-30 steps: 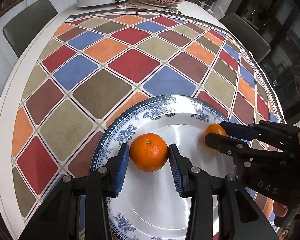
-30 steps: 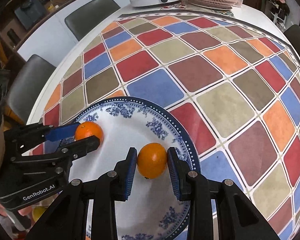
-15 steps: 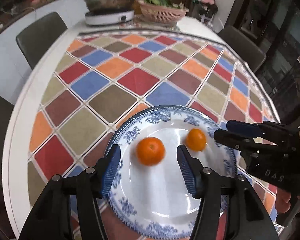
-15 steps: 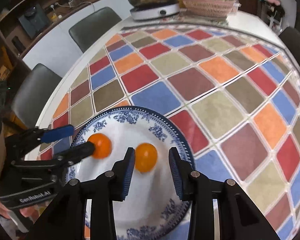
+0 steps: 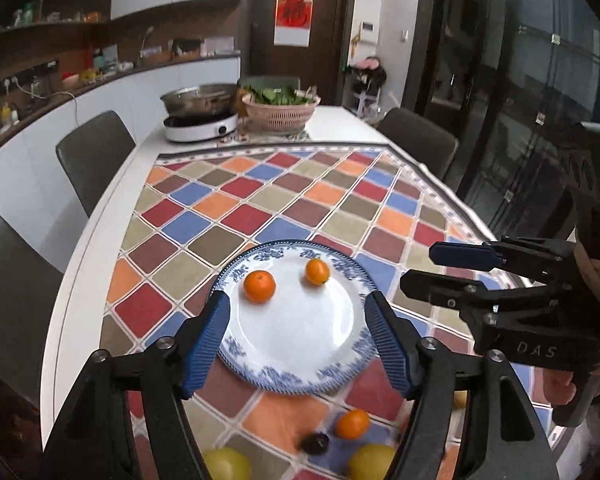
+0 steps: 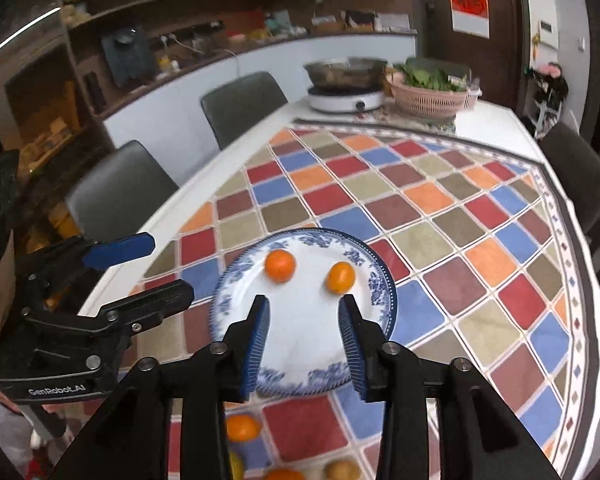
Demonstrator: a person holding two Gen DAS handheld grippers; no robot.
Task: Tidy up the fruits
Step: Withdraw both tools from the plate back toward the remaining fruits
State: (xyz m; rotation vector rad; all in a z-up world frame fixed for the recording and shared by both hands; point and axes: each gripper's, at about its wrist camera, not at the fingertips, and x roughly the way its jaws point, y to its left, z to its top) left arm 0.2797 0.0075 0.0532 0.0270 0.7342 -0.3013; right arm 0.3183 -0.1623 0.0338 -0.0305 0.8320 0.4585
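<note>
From the left wrist view, the left tool [image 5: 298, 340] hangs above the near half of the blue-and-white plate [image 5: 342, 374], its jaws opening with nothing between them. Two oranges rest on the plate's far half: the left orange [image 5: 259, 287] and the right orange [image 5: 317, 271], apart from each other and clear of the rim. The plate sits on the checked cloth [image 5: 284, 192] toward the near end of the counter [image 5: 332, 120], with a broad stretch of bare cloth beyond it. Near the bottom edge more fruit lies on the cloth: a small orange [image 5: 352, 424], a dark fruit [image 5: 315, 443] and two yellow ones [image 5: 227, 463], blurred. The right tool [image 5: 420, 268] shows side-on at the right, off the plate's rim and over the cloth. At the far end stand a cooker with a pan [image 5: 200, 120] and a pink basket of greens [image 5: 280, 110]; grey chairs [image 5: 96, 156] line the counter's left edge. From the right wrist view, the right tool [image 6: 303, 334] is above the plate's [image 6: 380, 280] near half, jaws opening and empty, both oranges [image 6: 280, 266] lying just beyond its tips. The left tool [image 6: 168, 272] reaches in from the left, over the counter's edge beside the plate. The cloth to the right of the plate is open right to its patterned border.
</note>
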